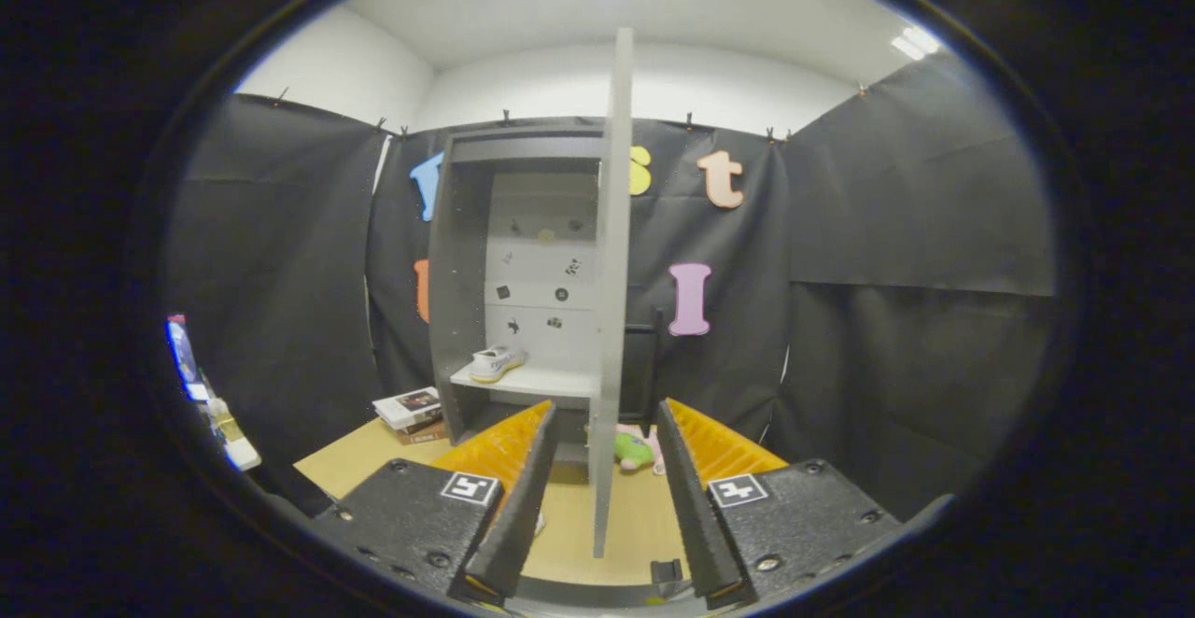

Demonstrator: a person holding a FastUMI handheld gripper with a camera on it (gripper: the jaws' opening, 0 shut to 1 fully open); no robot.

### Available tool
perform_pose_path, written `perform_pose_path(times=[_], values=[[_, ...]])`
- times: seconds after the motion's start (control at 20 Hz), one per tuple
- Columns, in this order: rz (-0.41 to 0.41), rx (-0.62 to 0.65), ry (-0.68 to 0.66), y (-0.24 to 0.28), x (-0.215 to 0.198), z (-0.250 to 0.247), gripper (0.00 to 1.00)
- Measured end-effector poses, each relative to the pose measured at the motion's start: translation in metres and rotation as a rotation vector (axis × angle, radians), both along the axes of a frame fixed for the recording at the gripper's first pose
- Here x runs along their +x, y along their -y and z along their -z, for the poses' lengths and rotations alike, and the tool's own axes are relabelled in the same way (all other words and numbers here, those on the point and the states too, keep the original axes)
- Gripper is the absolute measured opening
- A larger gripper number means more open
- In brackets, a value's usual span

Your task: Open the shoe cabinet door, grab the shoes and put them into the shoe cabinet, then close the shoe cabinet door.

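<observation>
A: Where's the gripper (602, 469)?
B: Low centre, fingers apart, straddling the edge of the tall grey cabinet door (611, 319), which stands open; contact isn't clear.
A: And the shoe?
B: A white low-top sneaker (496, 362) sits on the pale shelf (537, 381) mid-frame, inside the grey shoe cabinet (462, 282).
A: Risk?
B: Closing off-centre, one finger could push the door aside and slip off.

Matt grey cabinet (467, 254), black cloth wall (915, 226).
</observation>
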State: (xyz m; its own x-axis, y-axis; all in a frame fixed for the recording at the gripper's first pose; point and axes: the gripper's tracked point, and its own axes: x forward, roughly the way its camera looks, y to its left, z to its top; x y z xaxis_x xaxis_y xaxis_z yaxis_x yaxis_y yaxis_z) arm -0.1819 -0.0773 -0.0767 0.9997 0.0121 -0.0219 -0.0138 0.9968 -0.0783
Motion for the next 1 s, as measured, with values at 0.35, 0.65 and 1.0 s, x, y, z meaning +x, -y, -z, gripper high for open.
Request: perform_pose_path(times=[0.35, 0.65, 1.0], values=[[-0.062, 0.052, -0.167, -0.088, 0.013, 0.112, 0.91], [-0.118, 0.069, -0.418, -0.136, 0.067, 0.281, 0.91], [-0.103, 0.078, -0.618, -0.156, 0.145, 0.421, 0.87]])
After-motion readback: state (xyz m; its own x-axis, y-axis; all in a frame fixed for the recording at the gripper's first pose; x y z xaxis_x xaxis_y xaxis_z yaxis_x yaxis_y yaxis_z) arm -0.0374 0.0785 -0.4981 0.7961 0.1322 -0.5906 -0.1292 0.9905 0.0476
